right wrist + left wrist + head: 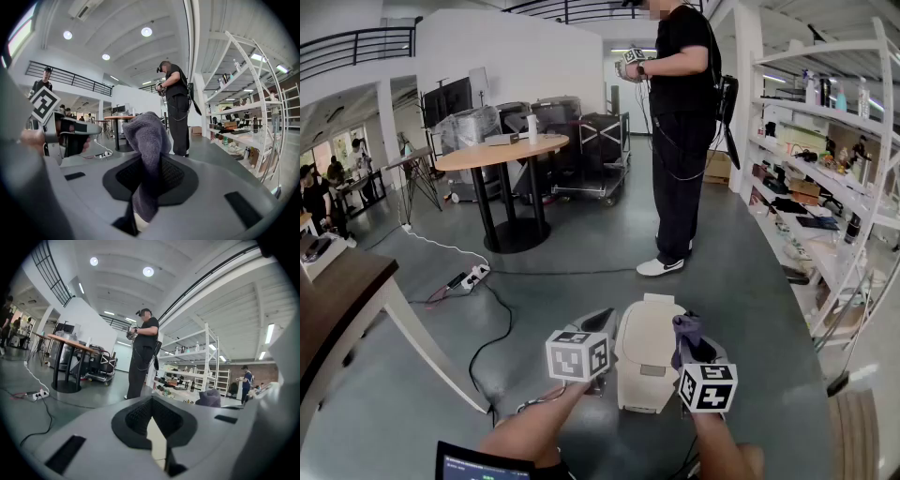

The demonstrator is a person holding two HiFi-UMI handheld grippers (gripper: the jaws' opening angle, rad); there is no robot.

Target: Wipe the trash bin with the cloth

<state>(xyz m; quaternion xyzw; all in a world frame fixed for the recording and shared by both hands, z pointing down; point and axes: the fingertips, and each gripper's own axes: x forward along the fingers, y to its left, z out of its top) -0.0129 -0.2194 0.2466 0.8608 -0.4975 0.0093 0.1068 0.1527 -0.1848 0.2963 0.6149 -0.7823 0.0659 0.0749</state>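
Note:
In the head view a beige trash bin (645, 361) with a flat lid stands on the grey floor just below me. My left gripper (602, 323) hangs beside the bin's left upper edge, jaws together with nothing between them (151, 416); a sliver of beige shows under them. My right gripper (685, 345) is over the bin's right edge, shut on a grey-purple cloth (684, 330) that stands up out of its jaws (147, 173) in a bunch (145, 138). The cloth (209, 398) also shows in the left gripper view.
A person in black (680, 131) stands just beyond the bin. A round wooden table (502, 150) and carts are at the back left. A power strip with cables (469, 278) lies on the floor. White shelving (825, 187) lines the right; a brown table (337, 300) juts in at left.

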